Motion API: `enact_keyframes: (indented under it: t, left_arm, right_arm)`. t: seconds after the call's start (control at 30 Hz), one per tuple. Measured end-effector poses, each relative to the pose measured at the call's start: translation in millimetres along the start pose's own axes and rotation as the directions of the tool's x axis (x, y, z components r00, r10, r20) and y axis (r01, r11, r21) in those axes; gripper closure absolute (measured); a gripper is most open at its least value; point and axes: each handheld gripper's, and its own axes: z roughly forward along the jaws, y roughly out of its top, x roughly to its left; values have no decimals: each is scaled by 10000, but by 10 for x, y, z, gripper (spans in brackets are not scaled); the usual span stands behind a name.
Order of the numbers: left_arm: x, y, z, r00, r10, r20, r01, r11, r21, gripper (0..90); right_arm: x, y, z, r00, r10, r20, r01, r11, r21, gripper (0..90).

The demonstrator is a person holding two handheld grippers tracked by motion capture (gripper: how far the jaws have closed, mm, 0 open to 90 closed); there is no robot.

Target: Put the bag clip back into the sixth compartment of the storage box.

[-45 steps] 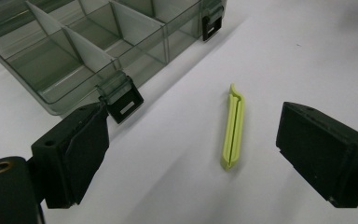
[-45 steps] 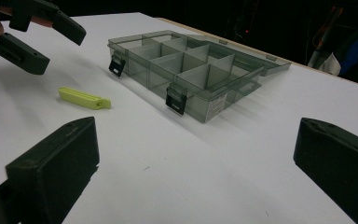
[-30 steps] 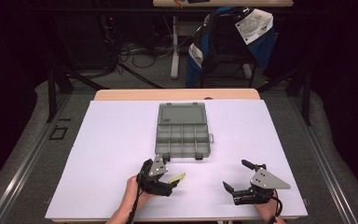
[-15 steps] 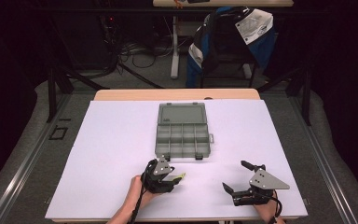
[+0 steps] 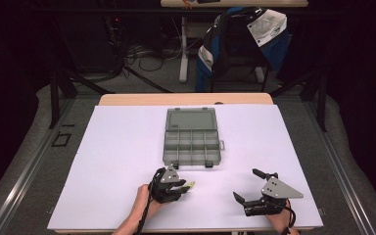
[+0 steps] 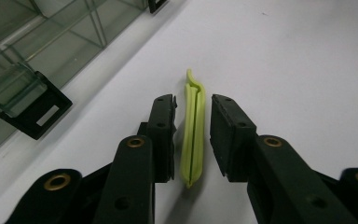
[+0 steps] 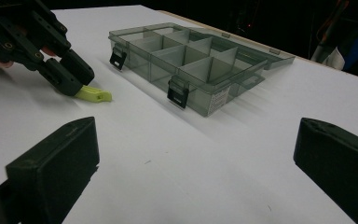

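Notably, left gripper [image 6: 192, 135] jaws were closing narrowly around, not yet gripping, the yellow-green plastic clip [image 6: 193, 135]; right gripper [image 7: 196, 163] gaped wide; clip risked squirting out

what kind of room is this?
Probably a lab recording bench: a white table with a compartment box, dark surroundings, loose cables on the floor and a chair with a jacket behind.

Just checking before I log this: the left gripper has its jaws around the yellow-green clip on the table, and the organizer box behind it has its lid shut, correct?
Not quite. The organizer box is open, its lid laid back flat and its compartments exposed, as the right gripper view shows. The rest holds: the left gripper has its jaws, which have just been closing, around the yellow-green clip on the table.
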Motion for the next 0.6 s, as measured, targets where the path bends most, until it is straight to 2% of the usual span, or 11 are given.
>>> enact_keyframes:
  t: [0.17,0.37,0.6]
  left_arm:
    - [-2,-11,26,9999,7,109,-8,10000,82,749]
    - [17,-26,29,10000,-47,84,47,10000,-38,790]
    - [7,-31,31,10000,52,-4,-52,9999,-100,797]
  right_arm:
    - [-5,-2,-2,10000,-21,-6,21,9999,109,0]
    - [-4,-7,-6,10000,6,40,-7,9999,121,0]
    - [-2,-4,-9,10000,-34,50,33,9999,139,0]
